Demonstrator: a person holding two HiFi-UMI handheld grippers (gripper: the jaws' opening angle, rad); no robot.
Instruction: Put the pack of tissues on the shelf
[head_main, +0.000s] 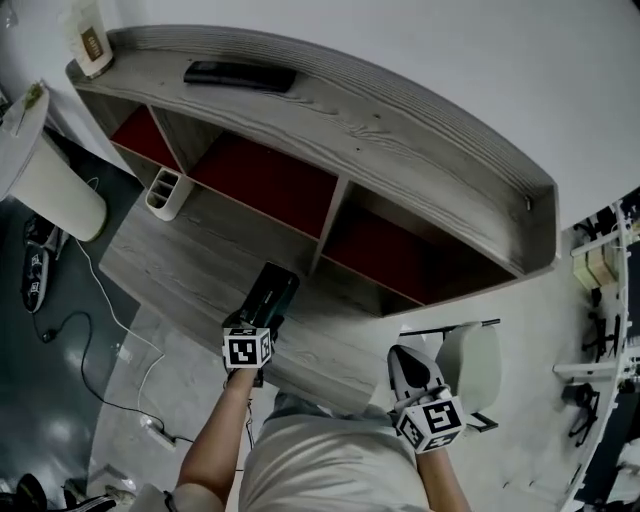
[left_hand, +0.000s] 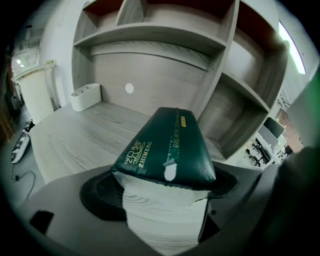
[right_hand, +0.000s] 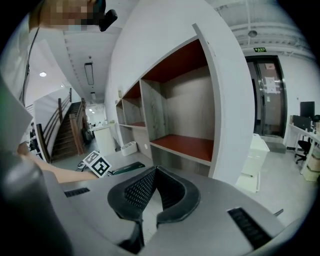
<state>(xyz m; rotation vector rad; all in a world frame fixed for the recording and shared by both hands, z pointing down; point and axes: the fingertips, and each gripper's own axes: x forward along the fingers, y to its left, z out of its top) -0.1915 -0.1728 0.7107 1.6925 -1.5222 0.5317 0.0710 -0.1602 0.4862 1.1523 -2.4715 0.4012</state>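
Clamping tissue pack (left_hand: 165, 145) in L gripper (left_hand: 165, 180) fingers; R gripper (right_hand: 156, 170) fingers shut, empty.

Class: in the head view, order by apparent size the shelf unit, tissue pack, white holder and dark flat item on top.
1. The shelf unit, by far.
2. The dark flat item and the tissue pack look alike in size, so they are left unranked.
3. The white holder, smallest.

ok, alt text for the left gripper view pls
The tongs of the left gripper are shut on a dark green pack of tissues, with white tissue showing at its near end. Beyond it are a grey wood-grain desk, a white organiser at left, and the shelf unit with open compartments above.
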